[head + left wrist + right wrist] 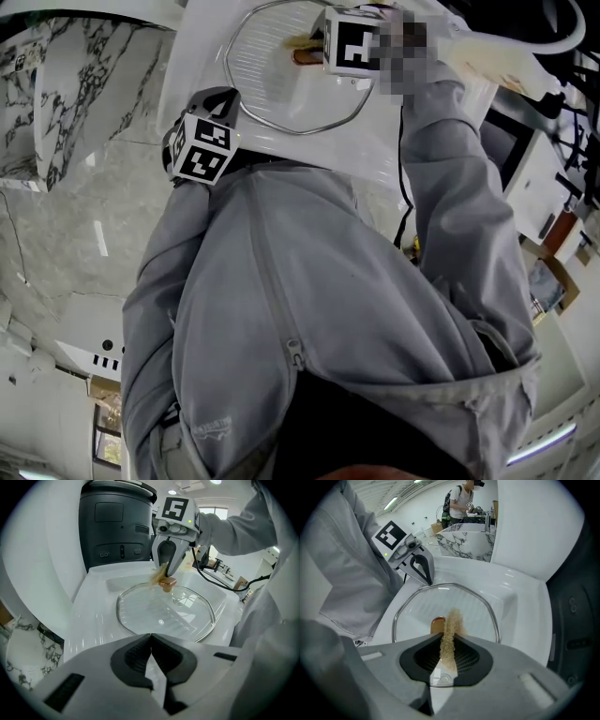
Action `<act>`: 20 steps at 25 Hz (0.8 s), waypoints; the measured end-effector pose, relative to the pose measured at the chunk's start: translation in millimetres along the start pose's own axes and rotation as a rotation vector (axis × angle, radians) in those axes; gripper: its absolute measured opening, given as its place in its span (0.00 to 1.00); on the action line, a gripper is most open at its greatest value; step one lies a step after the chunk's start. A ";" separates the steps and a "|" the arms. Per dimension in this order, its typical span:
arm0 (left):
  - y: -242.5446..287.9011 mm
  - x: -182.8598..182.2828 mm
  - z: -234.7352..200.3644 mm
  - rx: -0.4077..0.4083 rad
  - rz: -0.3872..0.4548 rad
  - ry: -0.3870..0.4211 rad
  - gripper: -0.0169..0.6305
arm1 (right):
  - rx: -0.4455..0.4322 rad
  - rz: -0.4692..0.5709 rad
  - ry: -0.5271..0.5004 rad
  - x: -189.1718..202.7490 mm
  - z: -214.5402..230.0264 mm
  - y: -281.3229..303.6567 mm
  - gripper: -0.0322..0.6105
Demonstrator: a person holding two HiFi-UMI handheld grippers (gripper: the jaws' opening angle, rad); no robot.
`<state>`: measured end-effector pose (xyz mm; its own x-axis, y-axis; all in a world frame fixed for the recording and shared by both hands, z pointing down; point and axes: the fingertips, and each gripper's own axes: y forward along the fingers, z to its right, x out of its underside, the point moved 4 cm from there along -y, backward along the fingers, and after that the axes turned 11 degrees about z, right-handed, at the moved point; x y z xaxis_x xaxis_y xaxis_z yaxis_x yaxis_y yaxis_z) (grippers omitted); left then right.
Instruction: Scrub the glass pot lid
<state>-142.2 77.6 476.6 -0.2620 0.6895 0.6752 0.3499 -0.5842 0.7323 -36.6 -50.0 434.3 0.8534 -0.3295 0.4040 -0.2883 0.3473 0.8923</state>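
I am working over a white basin point(93, 597) with a black appliance point(117, 522) standing at its far edge, and the glass lid point(164, 616) is lying flat in the middle of the basin's ribbed floor, knob point(167, 583) up. The right gripper point(448, 638) is pinching a strip of tan, fibrous scrubber point(450, 627) tight between its pads. The frayed end is hanging just beside the knob, though I cannot tell whether it is touching the glass. The left gripper point(150, 635) is sitting fully closed with nothing in it, pointing down at the lid's rim on the side nearest me. Whether it is resting on the rim I cannot tell either. I am judging the lid to be stiff, fairly heavy for its size and breakable, and its smooth glass is likely to skate across the slick basin once I start pushing the scrubber over it. The metal band round the rim looks like the safest place to steady it, either by pressing down there with the closed left tips or by opening them and pinching the rim. The knob is the other sound hold, but it is sitting right where the scrubber is working. I am expecting the scrubber itself to be light and floppy, so firm strokes will need the tips brought low.
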 end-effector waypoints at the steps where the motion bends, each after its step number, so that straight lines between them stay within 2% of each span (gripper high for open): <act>1: 0.0 -0.1 0.2 -0.001 0.001 0.004 0.04 | 0.019 0.003 -0.006 -0.8 -4.9 -2.5 0.14; 5: -0.5 -0.5 0.6 -0.001 0.003 0.029 0.04 | 0.078 0.043 -0.009 -4.5 -29.8 -11.7 0.14; 13: -0.3 -1.7 2.7 0.000 0.001 0.054 0.04 | 0.102 0.075 -0.016 13.8 -82.2 5.8 0.14; 18: 0.0 -2.0 3.5 0.000 0.002 0.063 0.04 | 0.280 0.049 -0.086 34.0 -75.1 25.5 0.14; 20: -0.1 -1.8 3.4 -0.001 0.001 0.069 0.04 | 0.319 0.040 -0.116 38.0 -74.7 32.3 0.14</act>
<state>-138.7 77.8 475.0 -0.3226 0.6581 0.6803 0.3489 -0.5855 0.7318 18.9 14.3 463.4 0.7889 -0.4249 0.4439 -0.4574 0.0762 0.8860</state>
